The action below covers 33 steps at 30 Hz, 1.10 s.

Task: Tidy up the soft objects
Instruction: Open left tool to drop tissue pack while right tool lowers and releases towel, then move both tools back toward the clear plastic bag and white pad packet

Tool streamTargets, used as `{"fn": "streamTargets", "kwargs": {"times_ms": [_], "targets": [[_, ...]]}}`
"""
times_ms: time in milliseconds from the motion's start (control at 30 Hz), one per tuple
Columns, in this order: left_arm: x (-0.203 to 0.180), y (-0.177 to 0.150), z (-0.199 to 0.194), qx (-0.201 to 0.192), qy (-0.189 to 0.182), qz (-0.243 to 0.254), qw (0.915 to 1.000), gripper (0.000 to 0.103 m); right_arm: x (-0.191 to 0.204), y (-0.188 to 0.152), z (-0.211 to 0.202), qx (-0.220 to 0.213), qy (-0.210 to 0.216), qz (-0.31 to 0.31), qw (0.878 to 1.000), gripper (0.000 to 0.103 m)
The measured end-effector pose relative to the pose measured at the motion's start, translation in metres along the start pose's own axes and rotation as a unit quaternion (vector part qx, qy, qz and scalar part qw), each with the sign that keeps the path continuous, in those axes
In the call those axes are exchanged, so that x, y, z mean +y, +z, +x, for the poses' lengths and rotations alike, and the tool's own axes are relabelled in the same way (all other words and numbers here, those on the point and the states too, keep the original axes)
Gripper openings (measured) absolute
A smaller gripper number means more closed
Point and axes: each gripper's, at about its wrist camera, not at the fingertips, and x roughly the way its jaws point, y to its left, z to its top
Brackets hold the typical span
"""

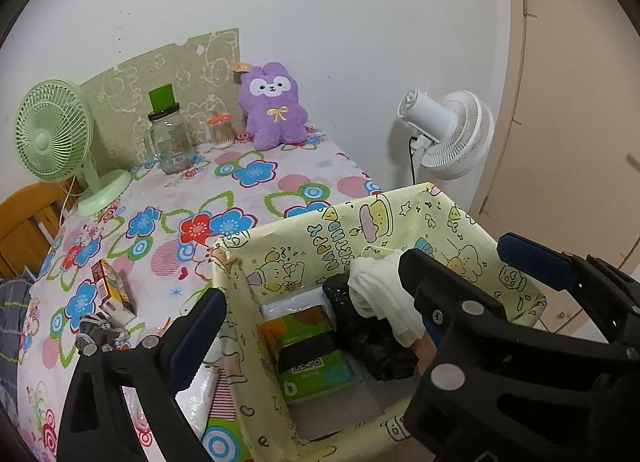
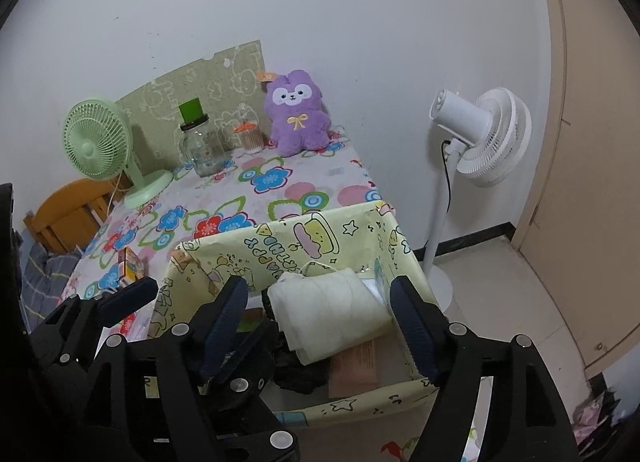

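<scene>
Both grippers [image 2: 320,326] [image 1: 360,294] wide open, empty, over the yellow box [image 2: 360,238]; white cloth [image 2: 332,310] inside, purple plush [image 2: 298,113] at twelve o'clock.

My right claw [image 2: 318,326] is matt black plastic with ribbed dark blue pads and dull metal rivets, and at twelve o'clock from it lies a soft, creased white cloth [image 2: 332,310] in a box [image 2: 224,258] lined with thin, crinkled printed paper. A packet [image 1: 308,358] in that box has a glossy plastic wrap beside a matt black fabric bundle [image 1: 372,338]. At twelve o'clock on the tabletop [image 1: 256,189], covered in a smooth, slightly shiny flowered sheet, sit a fuzzy purple plush toy [image 1: 272,109], a clear glass jar [image 1: 172,145] and a smooth plastic green fan [image 1: 56,137].
</scene>
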Motion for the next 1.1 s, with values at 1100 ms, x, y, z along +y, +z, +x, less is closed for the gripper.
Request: {"fn": "streamTargets", "kwargs": {"times_ms": [1100], "targets": [[0.063,-0.032,-0.076,-0.054,0.012,-0.019,0.9983,0.103,0.082,-0.02,-0.053,-0.041,-0.002,-0.034,0.999,0.097]]}}
